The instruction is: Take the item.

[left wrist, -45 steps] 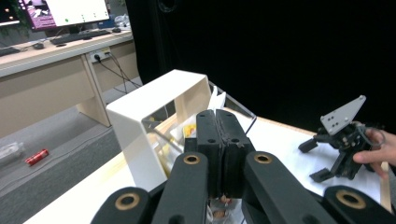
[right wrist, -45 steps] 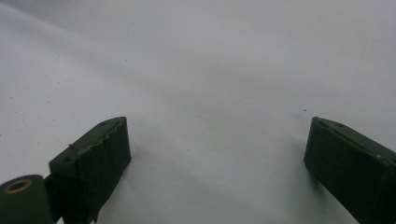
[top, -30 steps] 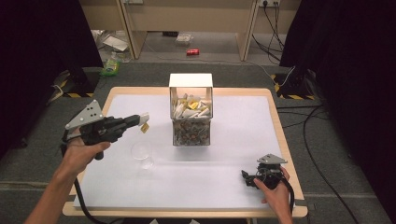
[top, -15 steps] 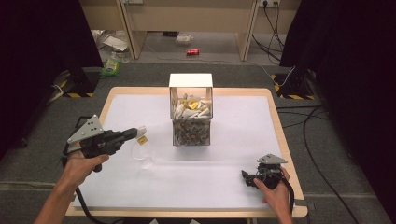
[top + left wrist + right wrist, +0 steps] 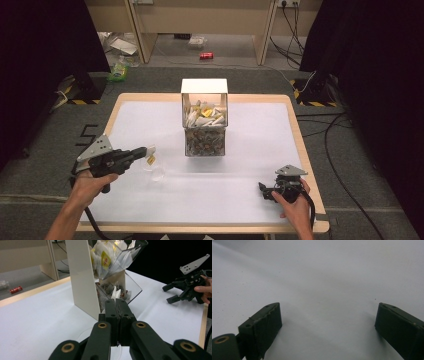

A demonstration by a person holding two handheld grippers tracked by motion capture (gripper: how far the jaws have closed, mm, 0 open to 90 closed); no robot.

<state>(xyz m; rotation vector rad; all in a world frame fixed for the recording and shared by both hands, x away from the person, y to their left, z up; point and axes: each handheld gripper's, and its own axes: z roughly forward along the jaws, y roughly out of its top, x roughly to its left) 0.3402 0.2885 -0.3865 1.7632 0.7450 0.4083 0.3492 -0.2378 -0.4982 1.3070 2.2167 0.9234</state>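
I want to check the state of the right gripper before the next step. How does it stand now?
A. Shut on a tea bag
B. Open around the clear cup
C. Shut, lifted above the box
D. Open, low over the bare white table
D: in the right gripper view the right gripper has its jaws far apart, with bare white table between them.
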